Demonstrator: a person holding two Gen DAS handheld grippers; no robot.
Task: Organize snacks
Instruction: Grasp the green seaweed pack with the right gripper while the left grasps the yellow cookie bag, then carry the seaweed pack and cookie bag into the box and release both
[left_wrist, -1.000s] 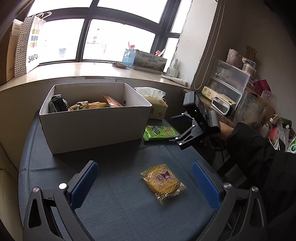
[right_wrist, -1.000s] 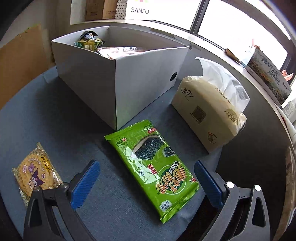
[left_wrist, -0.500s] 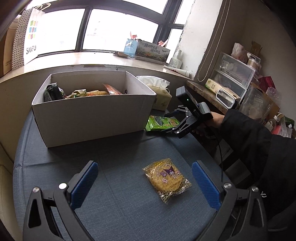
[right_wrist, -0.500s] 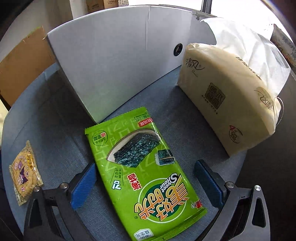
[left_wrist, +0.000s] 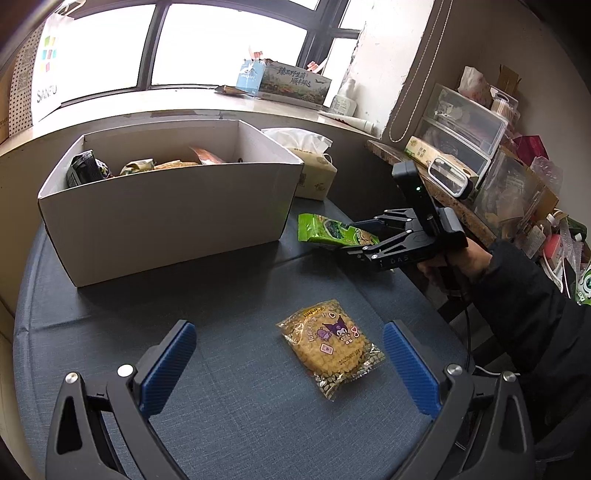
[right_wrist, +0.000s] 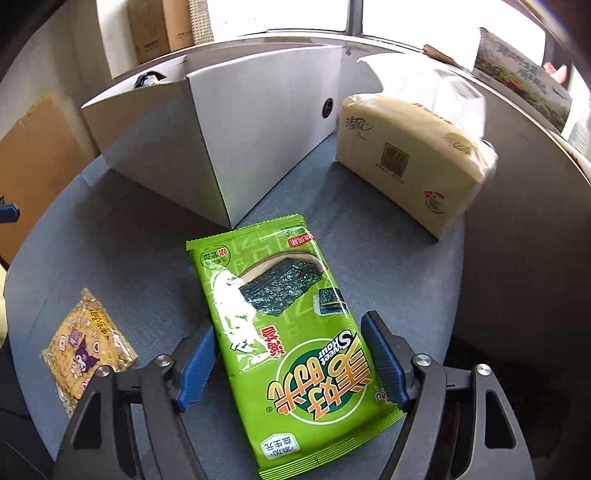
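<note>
Green glossy seaweed packet (right_wrist: 291, 343) clamped lengthwise in right gripper (right_wrist: 288, 363) jaws, left gripper (left_wrist: 290, 363) jaws wide over cookie packet (left_wrist: 330, 347).

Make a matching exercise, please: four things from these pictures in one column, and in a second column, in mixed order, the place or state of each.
Things:
1. green seaweed packet
2. yellow cookie packet
3. white box
4. tissue pack

Places or states:
A. stands beside the box, a tissue sticking out on top
B. lies between the open left gripper's fingers, untouched
C. holds several snacks
D. gripped by the right gripper

Pairs: 1-D, 2-B, 3-C, 4-A
</note>
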